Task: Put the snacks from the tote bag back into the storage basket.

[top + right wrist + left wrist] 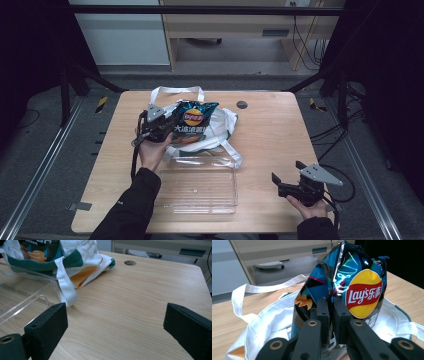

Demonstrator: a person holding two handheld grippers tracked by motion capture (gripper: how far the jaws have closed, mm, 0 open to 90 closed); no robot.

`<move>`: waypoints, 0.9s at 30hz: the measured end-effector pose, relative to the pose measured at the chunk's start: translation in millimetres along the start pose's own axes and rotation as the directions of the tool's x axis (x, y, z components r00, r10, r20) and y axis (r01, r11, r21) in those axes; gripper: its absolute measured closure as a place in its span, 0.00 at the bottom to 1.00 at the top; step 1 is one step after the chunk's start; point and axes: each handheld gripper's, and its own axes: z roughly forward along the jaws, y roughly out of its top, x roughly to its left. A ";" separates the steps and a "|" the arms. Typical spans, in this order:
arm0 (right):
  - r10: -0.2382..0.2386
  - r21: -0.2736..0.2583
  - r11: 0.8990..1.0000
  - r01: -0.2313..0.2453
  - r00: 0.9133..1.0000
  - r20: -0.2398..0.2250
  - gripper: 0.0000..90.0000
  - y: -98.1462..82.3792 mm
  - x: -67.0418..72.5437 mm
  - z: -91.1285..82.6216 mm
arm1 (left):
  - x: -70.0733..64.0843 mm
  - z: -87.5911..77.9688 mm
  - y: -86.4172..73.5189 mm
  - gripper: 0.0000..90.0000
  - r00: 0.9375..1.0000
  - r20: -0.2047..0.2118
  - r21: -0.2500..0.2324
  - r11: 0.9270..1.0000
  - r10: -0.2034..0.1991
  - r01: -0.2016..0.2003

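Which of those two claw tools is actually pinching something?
The left gripper, at the tote bag: its jaws are shut on the crisp packet. The right gripper hovers over bare table, jaws wide apart, holding nothing.

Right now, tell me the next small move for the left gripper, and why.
Probably lift: the left gripper is pinched shut on the blue foil chip bag, which stands in the white cloth tote, with the clear plastic tray beside it.

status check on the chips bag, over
Left gripper shut on chips bag, over white tote. Right gripper open, idle. Clear bin alongside.
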 end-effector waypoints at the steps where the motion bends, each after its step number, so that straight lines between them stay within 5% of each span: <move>1: 0.000 0.000 1.000 0.000 1.000 0.000 0.06 0.0 0.1 -0.1 | -0.2 -0.2 0.0 0.96 1.000 -0.002 0.001 1.000 0.001 -0.001; 19: -0.002 -0.002 1.000 0.002 1.000 -0.002 0.07 0.1 -0.2 -0.2 | -1.6 -4.2 -1.6 1.00 0.999 0.031 -0.026 0.999 -0.021 0.022; 27: -0.002 -0.002 1.000 0.002 1.000 -0.002 0.07 0.1 0.1 0.0 | -4.0 -16.7 1.8 1.00 0.998 0.056 -0.073 0.996 -0.038 0.042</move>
